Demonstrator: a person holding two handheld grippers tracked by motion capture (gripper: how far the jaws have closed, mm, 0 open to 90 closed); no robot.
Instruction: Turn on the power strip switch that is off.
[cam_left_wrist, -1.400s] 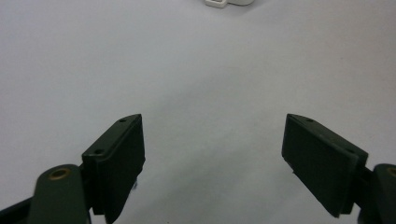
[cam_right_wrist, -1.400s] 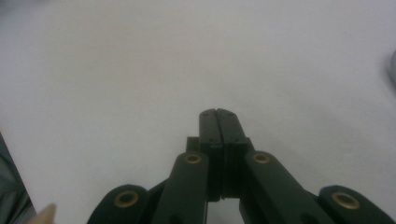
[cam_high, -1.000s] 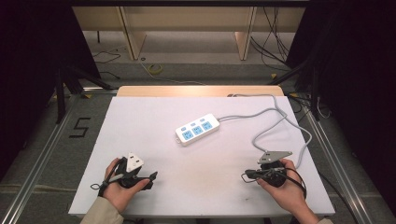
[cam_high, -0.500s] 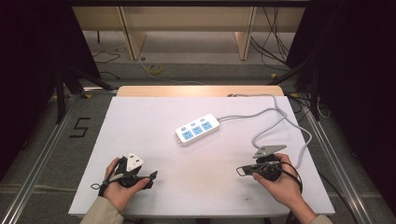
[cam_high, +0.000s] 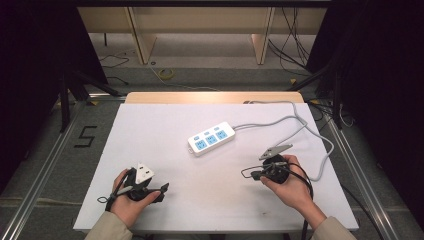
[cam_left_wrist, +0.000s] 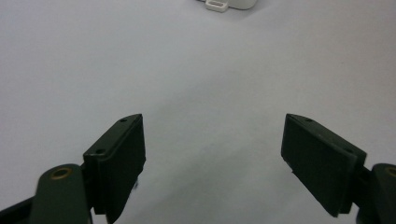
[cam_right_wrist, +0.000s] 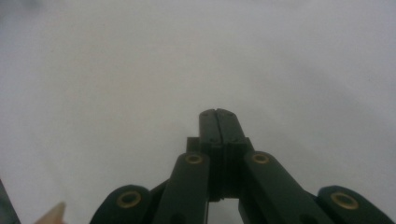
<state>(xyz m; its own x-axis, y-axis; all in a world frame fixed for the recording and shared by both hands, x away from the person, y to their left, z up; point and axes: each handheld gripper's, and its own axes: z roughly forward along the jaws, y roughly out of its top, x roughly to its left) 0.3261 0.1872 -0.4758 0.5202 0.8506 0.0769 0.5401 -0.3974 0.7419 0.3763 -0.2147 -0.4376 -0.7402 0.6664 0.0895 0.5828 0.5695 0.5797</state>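
High view: the power strip (cam_high: 212, 138) was seen up-left of the right gripper (cam_high: 253, 174), whose jaws were pressed together on nothing.

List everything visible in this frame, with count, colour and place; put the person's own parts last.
power strip: 1, white with blue sockets, table centre
power strip cable: 1, grey, loops across right side of the table
table: 1, white top with a wooden far edge
floor marking "5": 1, black, left of the table
left gripper: 1, black, jaws open, near-left of the table
right gripper: 1, black, jaws shut, near-right of the table
hands: 2, at the near edge
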